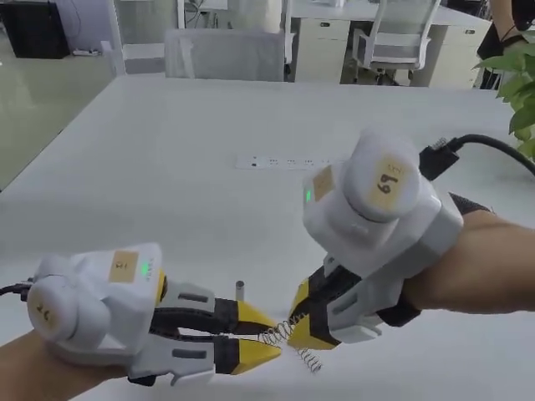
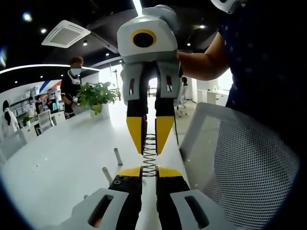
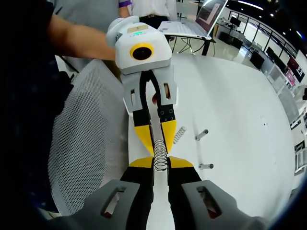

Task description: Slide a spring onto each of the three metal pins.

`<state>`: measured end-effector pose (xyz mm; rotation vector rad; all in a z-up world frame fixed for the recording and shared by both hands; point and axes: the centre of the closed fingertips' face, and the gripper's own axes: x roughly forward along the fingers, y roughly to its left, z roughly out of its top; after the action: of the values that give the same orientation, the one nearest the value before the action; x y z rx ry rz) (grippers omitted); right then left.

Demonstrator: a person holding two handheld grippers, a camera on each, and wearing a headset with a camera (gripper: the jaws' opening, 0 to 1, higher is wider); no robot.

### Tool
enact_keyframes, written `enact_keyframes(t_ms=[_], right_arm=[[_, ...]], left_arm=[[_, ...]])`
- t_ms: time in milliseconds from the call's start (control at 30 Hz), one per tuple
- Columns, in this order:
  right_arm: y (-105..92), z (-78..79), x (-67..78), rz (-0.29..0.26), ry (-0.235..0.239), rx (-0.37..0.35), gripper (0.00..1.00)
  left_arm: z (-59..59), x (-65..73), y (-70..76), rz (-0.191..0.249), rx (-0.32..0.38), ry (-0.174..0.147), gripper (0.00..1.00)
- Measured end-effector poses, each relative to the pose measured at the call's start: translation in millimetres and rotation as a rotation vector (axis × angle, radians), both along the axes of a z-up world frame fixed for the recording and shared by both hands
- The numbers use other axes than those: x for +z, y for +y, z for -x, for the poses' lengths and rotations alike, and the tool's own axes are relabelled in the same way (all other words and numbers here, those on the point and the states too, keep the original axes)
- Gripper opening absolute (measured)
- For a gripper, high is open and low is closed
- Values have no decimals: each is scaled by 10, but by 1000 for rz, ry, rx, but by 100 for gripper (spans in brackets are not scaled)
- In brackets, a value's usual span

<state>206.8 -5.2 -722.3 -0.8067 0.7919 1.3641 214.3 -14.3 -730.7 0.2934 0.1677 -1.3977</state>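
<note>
A thin wire spring [image 1: 280, 332] hangs in the air between both grippers, low over the white table [image 1: 167, 167]. My left gripper [image 1: 273, 337] is shut on one end of it, and my right gripper [image 1: 292, 329] is shut on the other end. In the left gripper view the spring [image 2: 149, 155] runs from my left gripper [image 2: 148, 171] up to the right gripper [image 2: 149, 139]. A second spring [image 1: 310, 360] lies loose on the table. One metal pin [image 1: 240, 290] stands behind the tips. Two pins [image 3: 201, 134] [image 3: 206, 166] and the loose spring [image 3: 179, 134] show in the right gripper view.
A white power strip [image 1: 288, 162] lies mid-table. Office chairs [image 1: 393, 38] and desks stand beyond the far edge, and a plant [image 1: 522, 83] at the right. A mesh chair [image 2: 240, 158] sits close behind me. A person [image 2: 74, 81] stands far off.
</note>
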Motion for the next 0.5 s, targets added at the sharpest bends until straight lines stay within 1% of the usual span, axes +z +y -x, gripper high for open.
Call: enact_keyframes(t_ms=[333,500], right_arm=[[50,-4,49,34,0,12,7],[53,-3,60,65,1,22,7]], left_arm=[[-9,1,-11,5,-1,-2,3],[-3,-4,-50,2,-12,-5,3]])
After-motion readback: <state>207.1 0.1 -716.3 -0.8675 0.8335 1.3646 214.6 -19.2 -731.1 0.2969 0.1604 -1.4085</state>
